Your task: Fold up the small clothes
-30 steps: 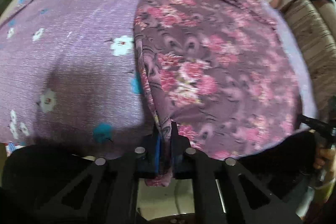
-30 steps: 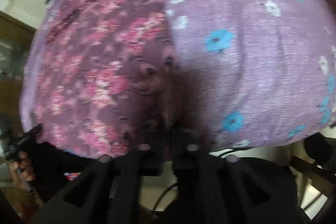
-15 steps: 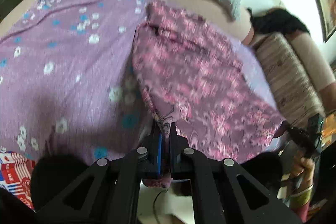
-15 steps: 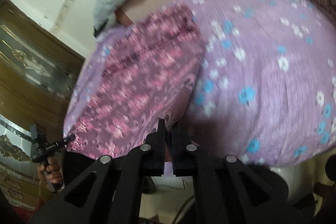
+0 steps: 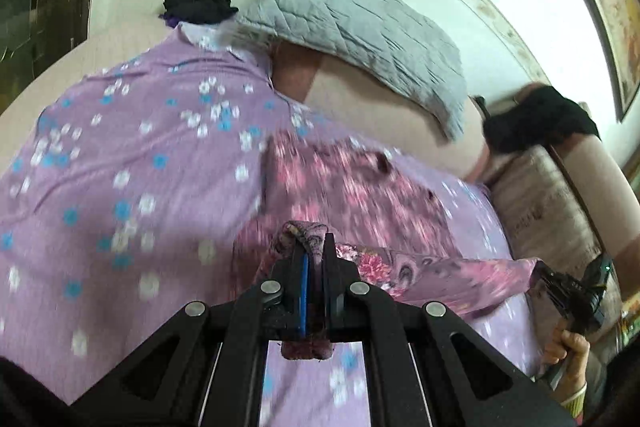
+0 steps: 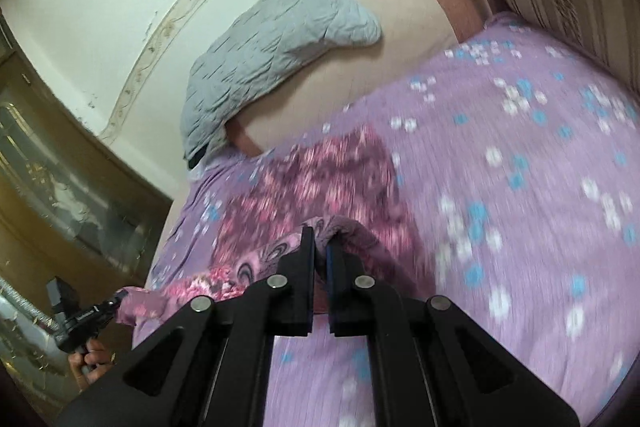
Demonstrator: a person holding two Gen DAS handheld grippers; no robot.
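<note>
A dark purple garment with pink flowers (image 5: 360, 195) lies on a lilac flowered sheet (image 5: 120, 163). My left gripper (image 5: 312, 247) is shut on the garment's near left corner and holds it lifted above the sheet. My right gripper (image 6: 320, 243) is shut on the near right corner of the same garment (image 6: 320, 179), also lifted. The near hem hangs stretched between them. The right gripper shows at the right of the left wrist view (image 5: 560, 287), the left gripper at the left of the right wrist view (image 6: 92, 311). The garment's far part rests on the sheet.
A grey quilted pillow (image 5: 360, 27) lies at the head of the bed. Dark clothes (image 5: 196, 3) lie at the far corner and more (image 5: 536, 123) on a striped cushion (image 5: 552, 211). A wooden wardrobe (image 6: 60, 195) stands beside the bed.
Both grippers have risen and carried the garment's near edge up and towards the far end, so the cloth starts to fold over itself. The cameras tilted up to show the pillow and wall.
</note>
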